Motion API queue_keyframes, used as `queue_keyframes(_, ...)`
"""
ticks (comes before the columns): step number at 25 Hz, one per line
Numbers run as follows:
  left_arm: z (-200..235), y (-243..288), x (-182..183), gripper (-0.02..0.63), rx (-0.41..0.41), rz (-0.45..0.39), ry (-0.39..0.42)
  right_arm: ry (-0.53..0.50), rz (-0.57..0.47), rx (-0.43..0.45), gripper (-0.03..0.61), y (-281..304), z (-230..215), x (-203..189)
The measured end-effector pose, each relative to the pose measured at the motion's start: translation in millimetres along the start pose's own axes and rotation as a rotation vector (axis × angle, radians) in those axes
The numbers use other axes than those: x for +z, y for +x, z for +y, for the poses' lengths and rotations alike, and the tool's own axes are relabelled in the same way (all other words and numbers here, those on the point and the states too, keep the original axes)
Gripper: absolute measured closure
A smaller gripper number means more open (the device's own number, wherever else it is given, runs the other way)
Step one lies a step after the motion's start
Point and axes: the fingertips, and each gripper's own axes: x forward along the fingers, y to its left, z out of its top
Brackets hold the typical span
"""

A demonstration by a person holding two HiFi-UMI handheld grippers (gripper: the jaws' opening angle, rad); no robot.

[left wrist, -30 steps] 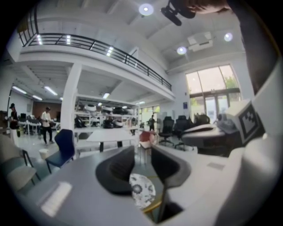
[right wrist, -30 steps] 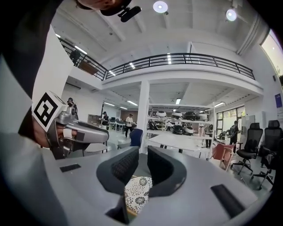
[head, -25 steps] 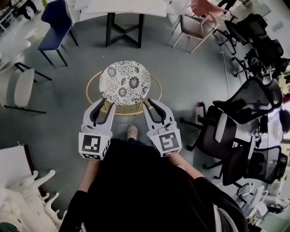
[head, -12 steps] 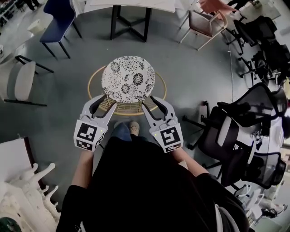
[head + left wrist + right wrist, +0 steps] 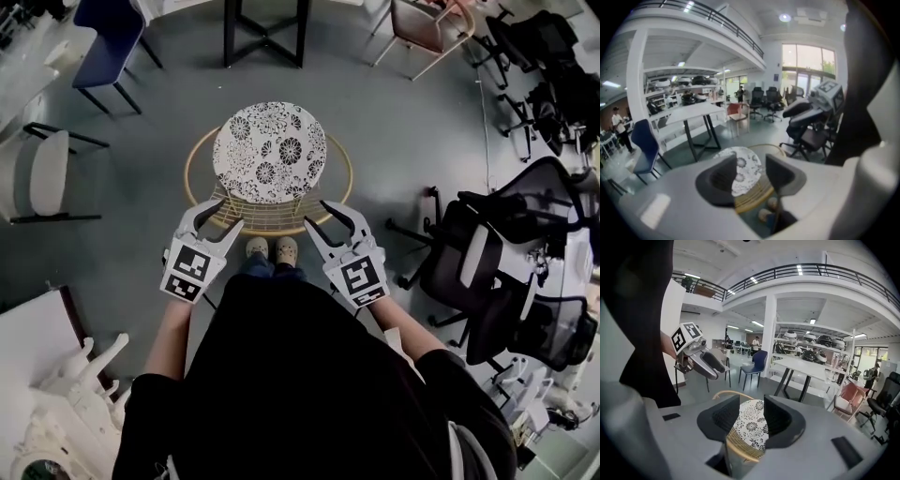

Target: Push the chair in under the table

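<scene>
A: While the person's shoes (image 5: 272, 249) stand just behind the chair (image 5: 270, 155), why are both claws down at its back?

B: That's where a push would count. The left claw (image 5: 214, 221) and the right claw (image 5: 321, 217) sit at the gold wire rim (image 5: 267, 229) of the backrest, one towards each side. I'd judge that's so the force goes in evenly and the chair doesn't swing.

A: Are they clamped on it?

B: Not by the look of it. In each gripper view the jaws stand wide apart. The rim runs through the gap and the flowered seat (image 5: 742, 169) shows beyond it. They straddle the rim rather than pinch it.

A: And where's the chair?

B: Out on the open grey floor (image 5: 394, 141), backrest towards the person. It's well apart from the desk (image 5: 689, 114), whose black legs (image 5: 266, 33) show at the far edge of the head view. No part of the chair is under the top.

A: So what's left?

B: The whole stretch of floor, I'd say. The desk lies roughly straight beyond the seat.
</scene>
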Motion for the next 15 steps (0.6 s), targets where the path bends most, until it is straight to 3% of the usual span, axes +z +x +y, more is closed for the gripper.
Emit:
queue_keyframes(6, -10, 20, -40, 0.389, -0.082, 0.123, 0.058, -0.063, 0.139, 0.045, 0.446, 9, 9, -47)
queue_keyframes(15, -34, 40, -94, 0.354, -0.172, 0.257, 0.132, -0.176, 0.298, 0.183, 0.434, 19, 33, -110)
